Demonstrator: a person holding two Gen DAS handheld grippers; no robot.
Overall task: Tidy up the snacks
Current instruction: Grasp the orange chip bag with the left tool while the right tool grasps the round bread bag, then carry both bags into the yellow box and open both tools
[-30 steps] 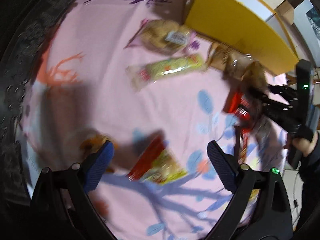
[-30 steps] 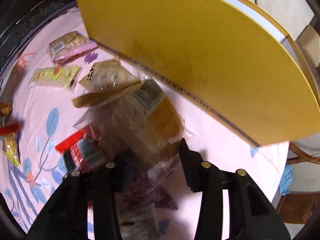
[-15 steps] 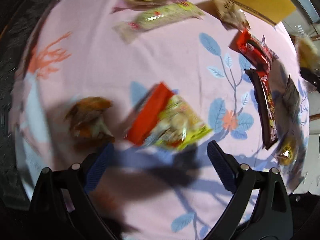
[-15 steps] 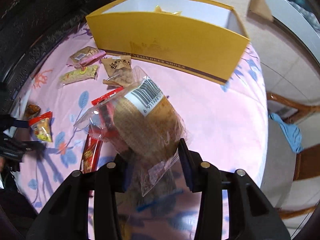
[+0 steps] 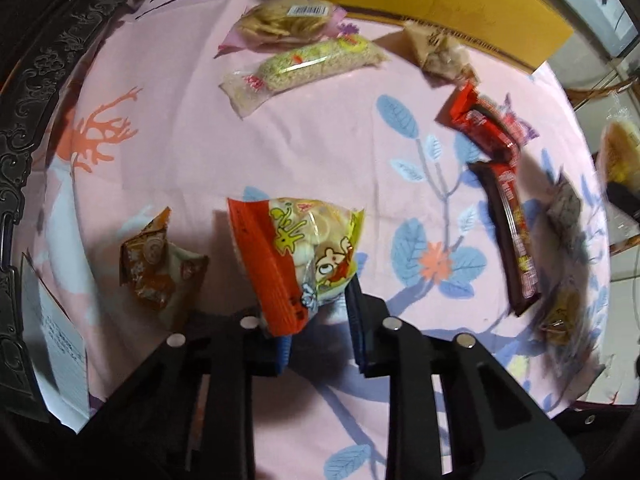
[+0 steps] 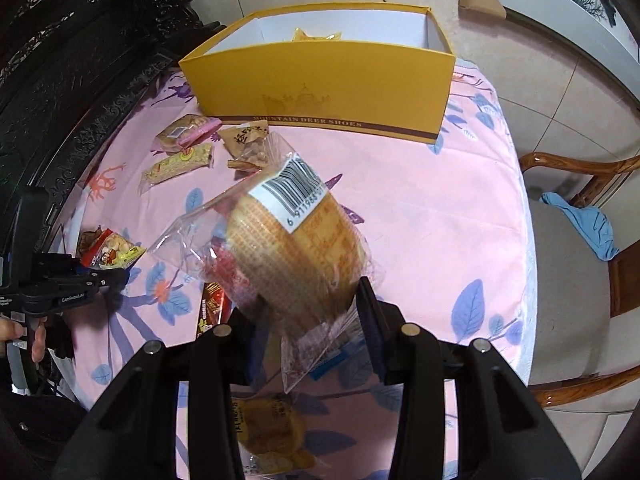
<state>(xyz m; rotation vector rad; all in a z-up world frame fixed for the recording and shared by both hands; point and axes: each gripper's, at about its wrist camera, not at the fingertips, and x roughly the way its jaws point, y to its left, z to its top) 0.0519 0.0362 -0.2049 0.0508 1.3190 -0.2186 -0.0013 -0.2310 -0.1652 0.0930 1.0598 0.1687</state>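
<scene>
On the pink flowered tablecloth (image 5: 340, 152) lie several loose snacks. My left gripper (image 5: 318, 320) points down and is shut on the lower end of a red-and-yellow snack bag (image 5: 296, 256). The right wrist view shows that gripper (image 6: 80, 276) at the far left, with the bag (image 6: 114, 254) in it. My right gripper (image 6: 308, 320) is shut on a clear-wrapped round cake with a barcode label (image 6: 296, 248), held above the table. The open yellow box (image 6: 320, 92) stands at the table's far end with one packet inside.
An orange packet (image 5: 156, 268), a green-yellow bar (image 5: 308, 66), a pink pack (image 5: 288, 20), a brown packet (image 5: 440, 48) and red bars (image 5: 480, 120) lie about. A wooden chair with a blue cloth (image 6: 592, 224) stands right of the table. Dark carved furniture (image 6: 80, 60) borders the left.
My left gripper came down over the red-and-yellow bag and closed on it. My right gripper rose with the wrapped cake and drew back from the yellow box, whose open top now shows.
</scene>
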